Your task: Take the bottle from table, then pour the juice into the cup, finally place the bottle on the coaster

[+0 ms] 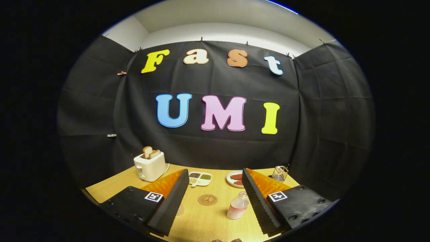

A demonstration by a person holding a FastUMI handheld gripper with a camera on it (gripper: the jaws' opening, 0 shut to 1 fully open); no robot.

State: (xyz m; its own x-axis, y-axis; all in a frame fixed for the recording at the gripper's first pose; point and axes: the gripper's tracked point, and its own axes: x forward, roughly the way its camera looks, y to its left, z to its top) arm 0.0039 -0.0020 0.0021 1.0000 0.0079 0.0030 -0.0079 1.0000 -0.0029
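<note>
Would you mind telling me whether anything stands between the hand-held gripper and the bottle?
Nothing visible does. The hand-held gripper is open, and the bottle stands upright between its fingers, close to the right one, with bare table around it.

Gripper (215,201): I hold it level above the table | fingers (171,201) spread wide apart, gripping nothing | both fingers pointing forward, angled slightly inward toward their tips

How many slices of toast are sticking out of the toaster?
2: both toast slices stand side by side in the toaster, beyond the gripper, whose fingers are open around the bottle. More may sit hidden inside.
</note>
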